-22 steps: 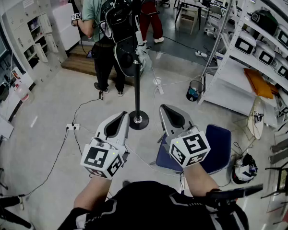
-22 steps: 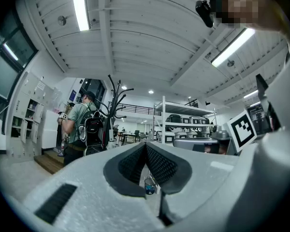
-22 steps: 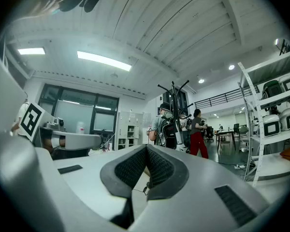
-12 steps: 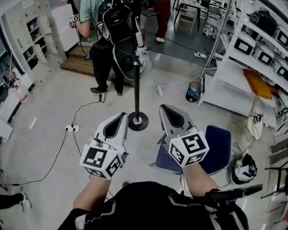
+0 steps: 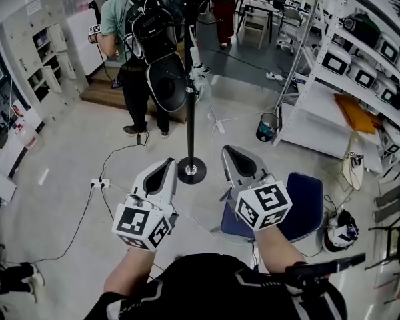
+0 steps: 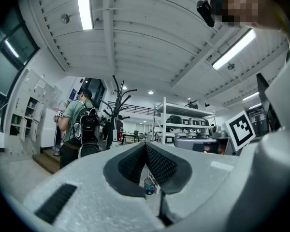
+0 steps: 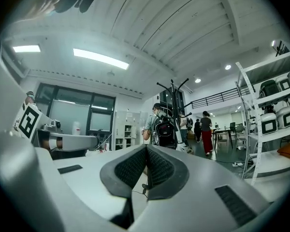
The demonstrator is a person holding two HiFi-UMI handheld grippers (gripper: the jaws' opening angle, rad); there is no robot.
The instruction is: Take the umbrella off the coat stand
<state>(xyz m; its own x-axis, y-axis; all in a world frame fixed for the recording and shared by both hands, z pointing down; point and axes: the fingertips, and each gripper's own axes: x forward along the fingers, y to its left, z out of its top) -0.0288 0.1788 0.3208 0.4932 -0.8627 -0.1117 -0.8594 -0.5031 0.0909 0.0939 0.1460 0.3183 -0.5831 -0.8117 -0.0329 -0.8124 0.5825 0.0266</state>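
The black coat stand (image 5: 189,105) rises from a round base (image 5: 191,171) on the floor just ahead of me. A slim folded umbrella with white parts (image 5: 197,65) hangs along its pole, beside a black bag (image 5: 167,82). My left gripper (image 5: 168,163) and right gripper (image 5: 229,152) are held low in front of my body, short of the base, both shut and empty. The stand also shows far off in the left gripper view (image 6: 117,105) and in the right gripper view (image 7: 174,105), where the umbrella (image 7: 179,135) is a pale strip.
A person in a green shirt with a black backpack (image 5: 130,39) stands just left of the stand. White cables (image 5: 103,179) run over the floor. A blue chair (image 5: 300,209) is at my right, with metal shelving (image 5: 347,65) and a small bin (image 5: 269,127) beyond.
Both grippers stay where they were, still shut. The person with the backpack has shifted left and farther off, and the person in red trousers has walked away toward the back.
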